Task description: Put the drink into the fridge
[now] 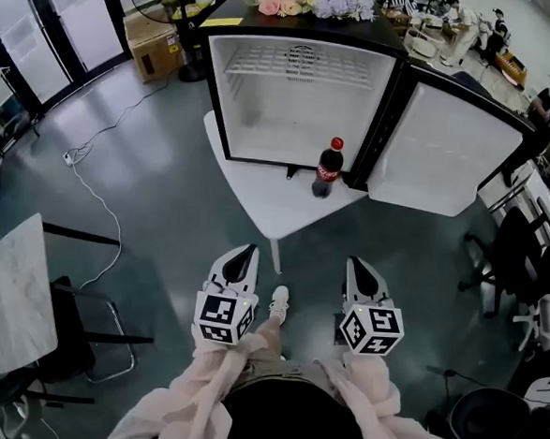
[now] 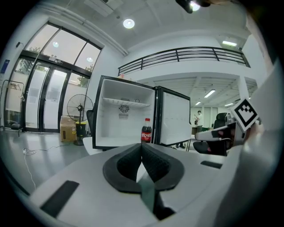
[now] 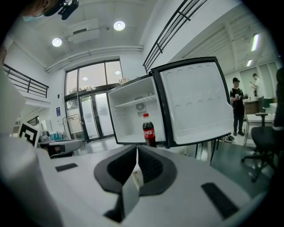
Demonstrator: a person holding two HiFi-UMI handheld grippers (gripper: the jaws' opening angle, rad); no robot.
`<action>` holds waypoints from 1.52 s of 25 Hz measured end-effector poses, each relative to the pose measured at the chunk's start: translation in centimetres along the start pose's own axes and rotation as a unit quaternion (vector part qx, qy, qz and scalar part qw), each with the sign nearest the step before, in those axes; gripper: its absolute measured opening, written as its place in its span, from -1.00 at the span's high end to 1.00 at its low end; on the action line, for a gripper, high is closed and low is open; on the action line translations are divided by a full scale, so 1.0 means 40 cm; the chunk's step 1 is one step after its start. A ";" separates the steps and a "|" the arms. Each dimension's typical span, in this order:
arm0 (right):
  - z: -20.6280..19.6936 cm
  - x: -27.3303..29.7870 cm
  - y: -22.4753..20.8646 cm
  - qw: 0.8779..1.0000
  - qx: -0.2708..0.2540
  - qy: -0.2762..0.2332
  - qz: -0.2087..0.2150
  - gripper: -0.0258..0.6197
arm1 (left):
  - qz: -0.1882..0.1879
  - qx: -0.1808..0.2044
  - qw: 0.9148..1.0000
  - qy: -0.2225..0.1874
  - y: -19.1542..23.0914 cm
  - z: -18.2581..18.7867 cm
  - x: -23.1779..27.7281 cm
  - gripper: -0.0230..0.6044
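Looking down from the head view, I have the left gripper (image 1: 246,251) and the right gripper (image 1: 355,264) side by side, both pointing toward the fridge (image 1: 283,111). Each gripper view shows its jaws pressed together tip to tip with nothing between them. The cola bottle (image 1: 329,168) stands upright on the white table (image 1: 249,189), just in front of the fridge's open compartment and near the hinge of the swung-out door (image 1: 449,151). It lies well ahead of both pairs of jaws, touching neither, somewhat nearer the right gripper's line.
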State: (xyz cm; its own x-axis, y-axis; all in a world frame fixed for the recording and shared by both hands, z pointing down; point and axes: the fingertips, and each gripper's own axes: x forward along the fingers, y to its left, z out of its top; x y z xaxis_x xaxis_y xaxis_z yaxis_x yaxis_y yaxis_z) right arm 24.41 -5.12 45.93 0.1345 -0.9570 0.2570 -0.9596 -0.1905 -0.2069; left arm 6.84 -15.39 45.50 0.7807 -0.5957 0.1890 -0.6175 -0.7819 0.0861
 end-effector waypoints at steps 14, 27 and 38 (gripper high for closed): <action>0.069 0.236 -0.051 1.000 0.013 0.012 -0.018 0.24 | -0.027 -0.008 0.999 0.018 0.106 0.046 0.231 0.89; 0.073 0.458 -0.081 0.999 0.009 0.051 -0.013 -0.12 | -0.017 -0.028 0.999 0.038 0.227 0.028 0.373 0.89; 0.058 0.629 -0.126 0.997 -0.007 0.073 -0.017 -0.22 | 0.003 -0.038 0.998 0.047 0.306 0.014 0.468 0.89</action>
State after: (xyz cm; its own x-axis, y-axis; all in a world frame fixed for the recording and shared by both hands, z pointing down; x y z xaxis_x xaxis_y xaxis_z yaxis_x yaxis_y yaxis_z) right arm 33.21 -28.75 51.23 0.1304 -0.9076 0.3990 -0.9587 -0.2180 -0.1827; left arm 13.93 -36.22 49.54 0.7663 -0.5781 0.2804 -0.6308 -0.7597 0.1577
